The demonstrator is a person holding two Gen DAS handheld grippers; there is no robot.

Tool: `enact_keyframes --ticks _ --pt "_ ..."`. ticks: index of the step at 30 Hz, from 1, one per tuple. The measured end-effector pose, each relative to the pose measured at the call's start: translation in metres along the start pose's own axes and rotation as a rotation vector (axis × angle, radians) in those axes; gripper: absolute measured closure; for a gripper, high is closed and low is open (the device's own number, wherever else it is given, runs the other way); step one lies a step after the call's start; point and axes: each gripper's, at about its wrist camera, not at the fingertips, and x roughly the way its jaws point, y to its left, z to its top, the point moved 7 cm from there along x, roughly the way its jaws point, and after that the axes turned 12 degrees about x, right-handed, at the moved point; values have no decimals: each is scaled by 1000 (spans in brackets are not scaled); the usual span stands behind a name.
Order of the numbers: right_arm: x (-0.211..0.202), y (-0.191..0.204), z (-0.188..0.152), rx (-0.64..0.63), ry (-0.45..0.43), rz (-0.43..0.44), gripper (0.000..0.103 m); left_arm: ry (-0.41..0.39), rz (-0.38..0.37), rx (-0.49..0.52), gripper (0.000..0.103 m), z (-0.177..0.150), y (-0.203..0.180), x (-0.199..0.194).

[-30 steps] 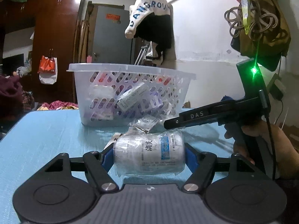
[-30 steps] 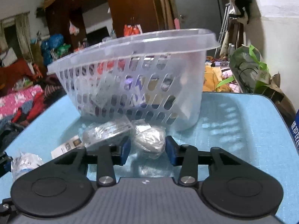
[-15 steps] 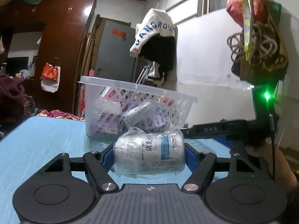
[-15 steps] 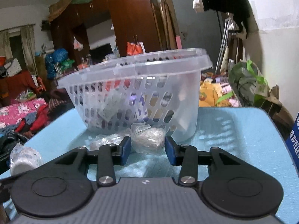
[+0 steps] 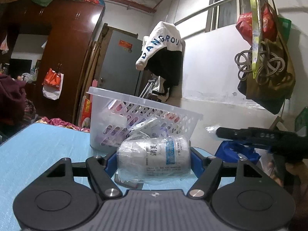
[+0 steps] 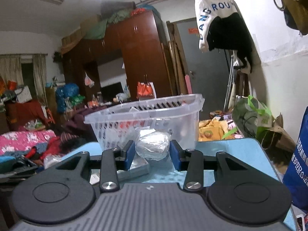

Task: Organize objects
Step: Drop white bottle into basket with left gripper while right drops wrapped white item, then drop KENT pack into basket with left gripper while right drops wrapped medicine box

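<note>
Between left gripper point(image 5: 153, 160) pads: bottle point(image 5: 154, 159)

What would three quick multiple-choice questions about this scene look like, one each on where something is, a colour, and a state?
1. Where is the white bottle wrapped in clear plastic?
A. In the basket
B. Between the fingers of the left hand-held gripper
C. On the floor

2. What colour is the table top?
A. Light blue
B. Red
C. Black

3. What is the right hand-held gripper doing?
A. Standing open, holding nothing
B. Lying in the basket
C. Shut on a small wrapped bundle

Answers: 1 B, the blue pads press on both ends of the bottle. 2 A, the surface under the white basket is pale blue. 3 C, the bundle sits clamped between its pads, in front of the basket.
</note>
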Motion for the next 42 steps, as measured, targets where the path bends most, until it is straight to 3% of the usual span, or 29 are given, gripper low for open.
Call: enact_keyframes --ticks 3,6,9,12,13,14,15,17,22,24,29,31,35,37,39,42 --pt "-6 9 9 -9 -37 30 59 -35 -21 8 27 22 0 0" --pt "0 29 34 -65 -95 58 59 -50 -21 44 27 74 0 21" --pt "38 44 67 -167 -104 5 59 0 30 80 27 120 7 63" --pt "85 38 87 -177 -46 -24 58 71 63 66 25 136 26 106" --pt "99 36 91 -171 -43 -30 57 105 51 57 14 134 32 120" --pt "108 35 92 -172 -40 -28 43 144 49 36 9 131 38 132" --pt "120 33 92 -177 -25 -48 19 194 61 16 4 124 44 145" --pt "125 29 92 -180 -40 -133 0 246 101 29 4 112 51 152" --pt "95 27 81 -147 -33 -98 0 150 133 107 4 106 47 101" --pt "80 22 74 -109 -9 -104 0 148 112 160 3 97 36 78" --pt "69 15 33 -94 141 -71 0 372 60 260 4 35 13 75" --pt "74 14 14 -113 207 -79 0 438 35 258 10 14 10 82" --pt "87 17 -4 -133 261 -90 0 495 20 202 23 -6 15 91" --pt "92 18 -6 -119 271 -85 0 528 5 175 50 -13 18 94" --pt "92 16 -10 -99 269 -86 0 523 4 192 62 -12 16 95" --pt "97 15 -12 -69 283 -92 0 513 5 182 62 -12 22 91"
